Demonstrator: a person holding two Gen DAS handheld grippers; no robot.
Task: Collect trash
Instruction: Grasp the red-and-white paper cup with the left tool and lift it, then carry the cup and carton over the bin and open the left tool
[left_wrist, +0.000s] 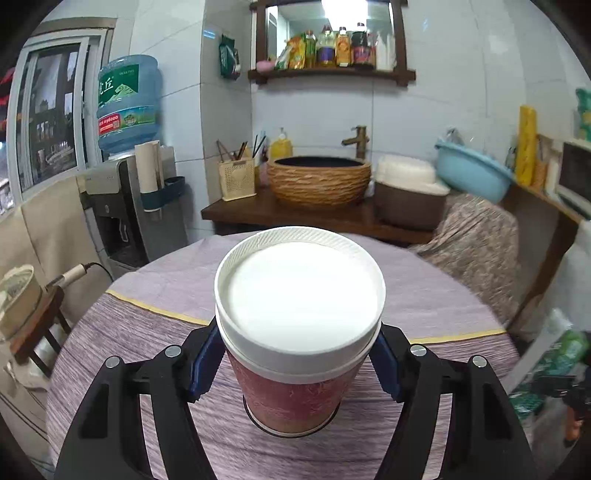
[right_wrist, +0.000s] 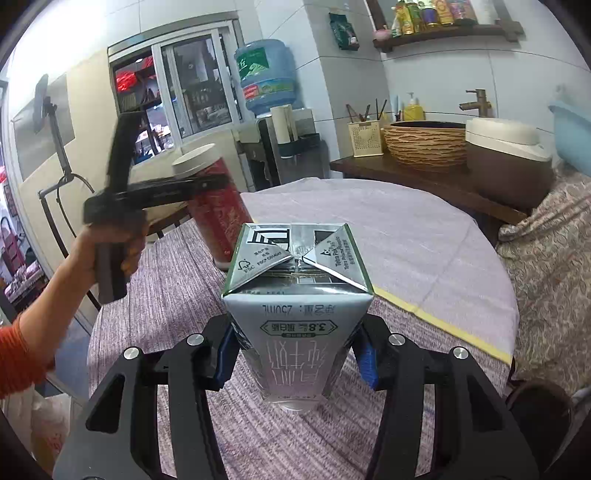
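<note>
Both claws are loaded. Left gripper (left_wrist: 295, 369) has its blue pads (left_wrist: 201, 363) pressed against the sides of a red paper cup (left_wrist: 295, 398), just under the cup's white lid (left_wrist: 301, 284); the cup sits upright between the fingers, its base above the purple tablecloth (left_wrist: 424, 288) of the round table. Beyond that claw, past the far table edge, a wooden counter carries a woven basin (left_wrist: 319, 181) with a brass tap behind it, a cream utensil holder (left_wrist: 237, 177) to its left and a brown pot with a white lid to its right. Further left of the claw stands a water dispenser with a blue bottle (left_wrist: 127, 103).

Right gripper (right_wrist: 295, 354) clamps a silver milk carton (right_wrist: 299, 317) between its blue pads (right_wrist: 365, 360), the carton upside down with its folded end facing away from the camera and its print inverted. Ahead and to the left of this claw, the right wrist view shows the other gripper, blurred, carried by a person's hand (right_wrist: 107, 251) with an orange sleeve, the red cup in it tilted over the table's near left side.
</note>
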